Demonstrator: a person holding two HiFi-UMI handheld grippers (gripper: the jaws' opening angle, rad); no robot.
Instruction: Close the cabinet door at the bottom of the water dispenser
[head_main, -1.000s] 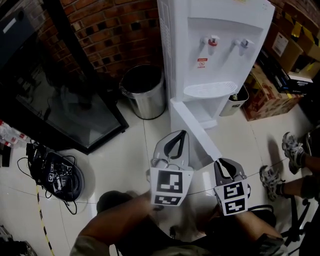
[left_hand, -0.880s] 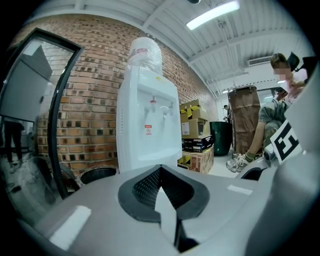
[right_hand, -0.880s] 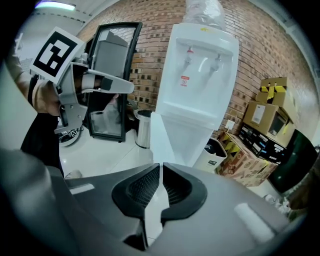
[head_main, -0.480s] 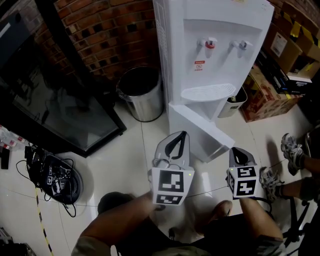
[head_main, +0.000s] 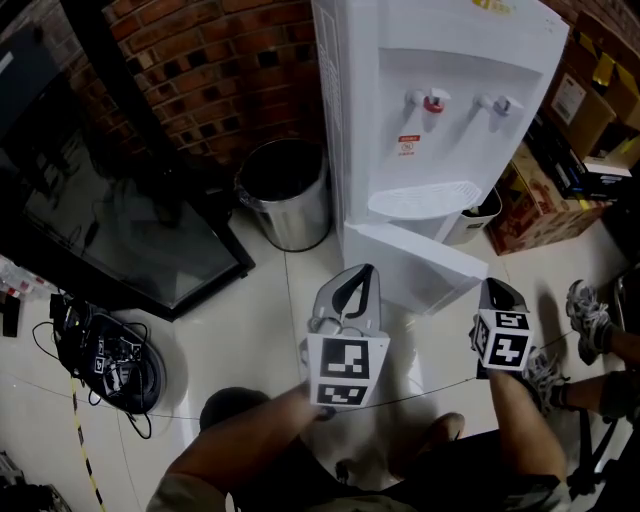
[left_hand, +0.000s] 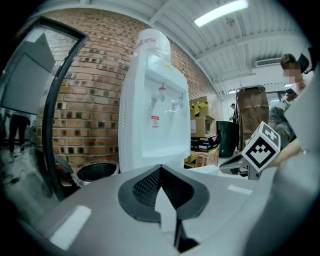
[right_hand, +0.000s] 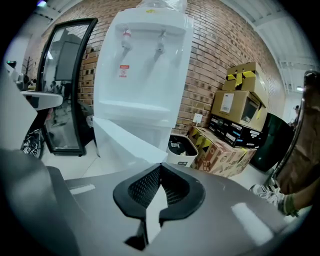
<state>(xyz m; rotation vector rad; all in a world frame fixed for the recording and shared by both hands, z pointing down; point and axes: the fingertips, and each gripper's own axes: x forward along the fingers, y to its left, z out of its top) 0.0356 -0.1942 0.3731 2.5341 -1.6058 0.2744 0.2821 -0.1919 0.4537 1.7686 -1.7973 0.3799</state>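
Observation:
The white water dispenser (head_main: 430, 110) stands against the brick wall. Its bottom cabinet door (head_main: 410, 268) is ajar, swung partway out from a hinge on the left. My right gripper (head_main: 492, 285) is shut and empty, with its tip right by the door's free right edge; I cannot tell whether it touches. In the right gripper view the door (right_hand: 125, 142) slants ahead and left of the shut right gripper (right_hand: 160, 165). My left gripper (head_main: 358, 270) hangs in front of the door, shut with nothing in it. The left gripper view shows the left gripper (left_hand: 160, 167) pointing at the dispenser (left_hand: 155, 115).
A steel trash bin (head_main: 285, 190) stands left of the dispenser, and a black glass-fronted unit (head_main: 110, 210) stands further left. A small white bin (head_main: 470, 215) and cardboard boxes (head_main: 545, 190) crowd the right. A cable coil (head_main: 110, 355) lies on the floor. A person's shoe (head_main: 590, 310) is at right.
The cabinet door has swung from wide open towards the dispenser. My right gripper moved right and forward along with the door's edge. The left gripper has hardly shifted.

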